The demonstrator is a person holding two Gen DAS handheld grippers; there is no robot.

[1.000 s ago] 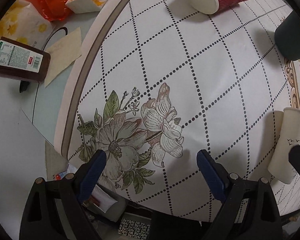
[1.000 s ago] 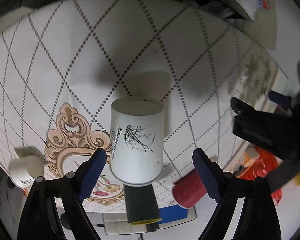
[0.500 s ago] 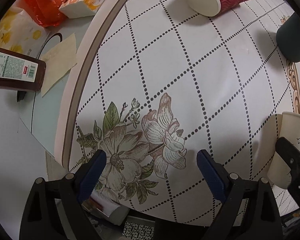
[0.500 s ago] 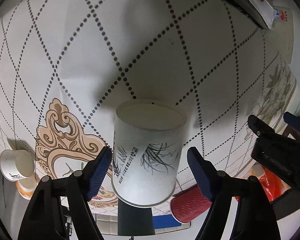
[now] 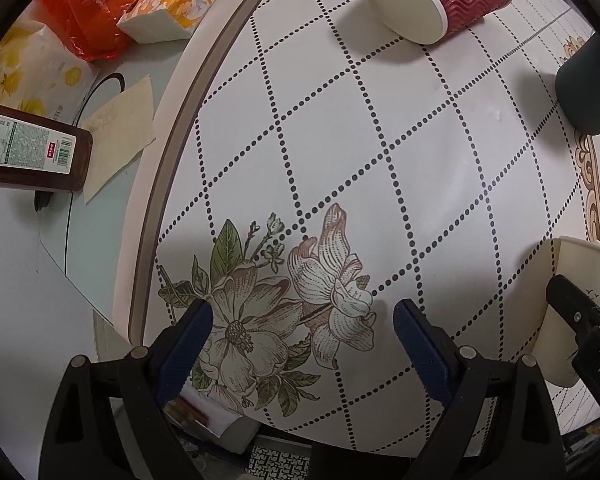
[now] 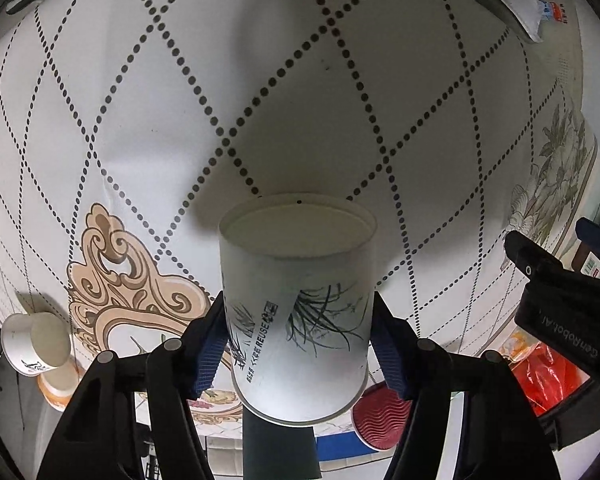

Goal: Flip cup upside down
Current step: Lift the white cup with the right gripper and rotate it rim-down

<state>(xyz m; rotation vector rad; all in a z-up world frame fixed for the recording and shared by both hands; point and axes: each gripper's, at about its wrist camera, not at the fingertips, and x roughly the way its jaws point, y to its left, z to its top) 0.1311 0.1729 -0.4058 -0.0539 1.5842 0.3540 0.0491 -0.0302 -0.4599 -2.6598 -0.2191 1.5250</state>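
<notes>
A: Between the blue pads of the right hand-held gripper (image 6: 298,334) sits the white paper cup (image 6: 298,300), pads pressed on both sides of its wall. Cup bottom faces the camera, wider rim toward the camera base, grass print and "REUSE" text on the side.

B: Left hand-held gripper (image 5: 300,344)?

A: Jaws spread wide, nothing between them, hovering over the flower print (image 5: 284,316) on the desk (image 5: 380,140).

B: Other stuff relative to the white cup?

A: Right wrist view: dark green cup (image 6: 278,450) directly behind it, partly hidden. Red ripple cup (image 6: 380,420) lying on its side just right of that. Small white cup (image 6: 36,342) far left, near the desk edge, beyond the ornate beige motif (image 6: 124,280).

B: Off the cloth?

A: Left wrist view: brown bottle (image 5: 32,152), red bag (image 5: 88,12), tissue pack (image 5: 172,8), well away from the cup.
</notes>
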